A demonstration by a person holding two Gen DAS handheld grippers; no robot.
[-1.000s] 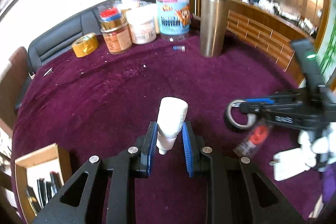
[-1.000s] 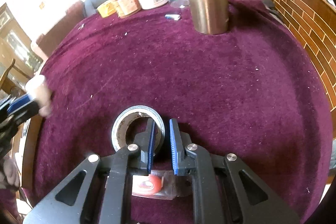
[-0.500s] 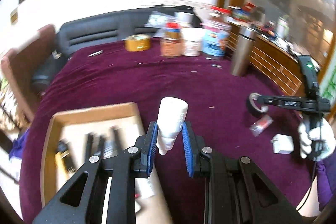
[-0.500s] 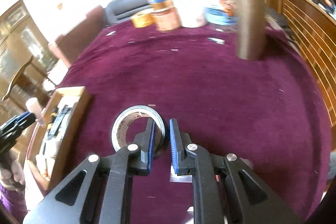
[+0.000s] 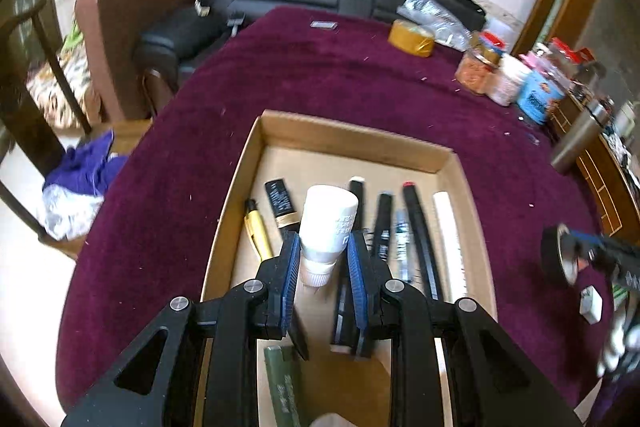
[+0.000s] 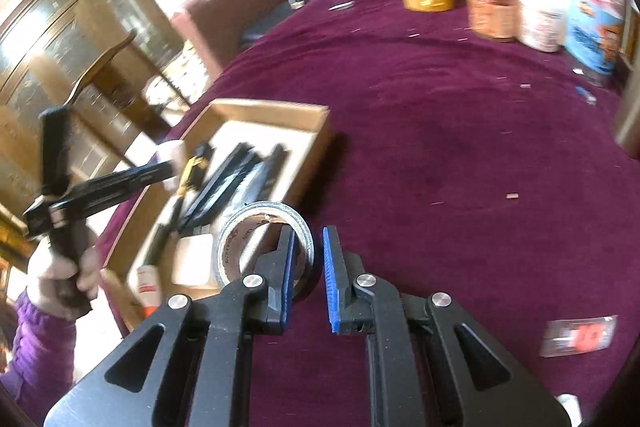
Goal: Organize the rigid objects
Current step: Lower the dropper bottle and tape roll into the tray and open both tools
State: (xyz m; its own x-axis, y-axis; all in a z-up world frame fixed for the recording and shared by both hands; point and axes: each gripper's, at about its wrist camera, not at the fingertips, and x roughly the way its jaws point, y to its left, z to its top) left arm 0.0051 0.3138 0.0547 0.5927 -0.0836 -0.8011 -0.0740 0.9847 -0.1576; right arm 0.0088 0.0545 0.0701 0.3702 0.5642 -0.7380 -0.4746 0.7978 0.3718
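My left gripper (image 5: 323, 253) is shut on a white bottle (image 5: 328, 227), cap end toward the camera, held above a shallow cardboard box (image 5: 352, 143). The box holds several pens, a yellow pen (image 5: 258, 231) and a black lipstick (image 5: 282, 205). My right gripper (image 6: 309, 255) is shut on the wall of a grey tape roll (image 6: 264, 247), held above the purple table just right of the box (image 6: 260, 115). The right gripper with the roll also shows at the right edge of the left wrist view (image 5: 568, 255). The left gripper with the bottle shows over the box in the right wrist view (image 6: 168, 163).
Jars and tubs (image 5: 504, 75), a yellow tape roll (image 5: 412, 37) and a steel flask (image 5: 576, 143) stand along the far table edge. A small white block (image 5: 591, 305) and a clear red-marked packet (image 6: 580, 337) lie on the cloth. Chairs stand beyond the table.
Both grippers have swung left. The left gripper has carried the white bottle from above the box's edge to over its middle. The right gripper has brought the tape roll close to the box.
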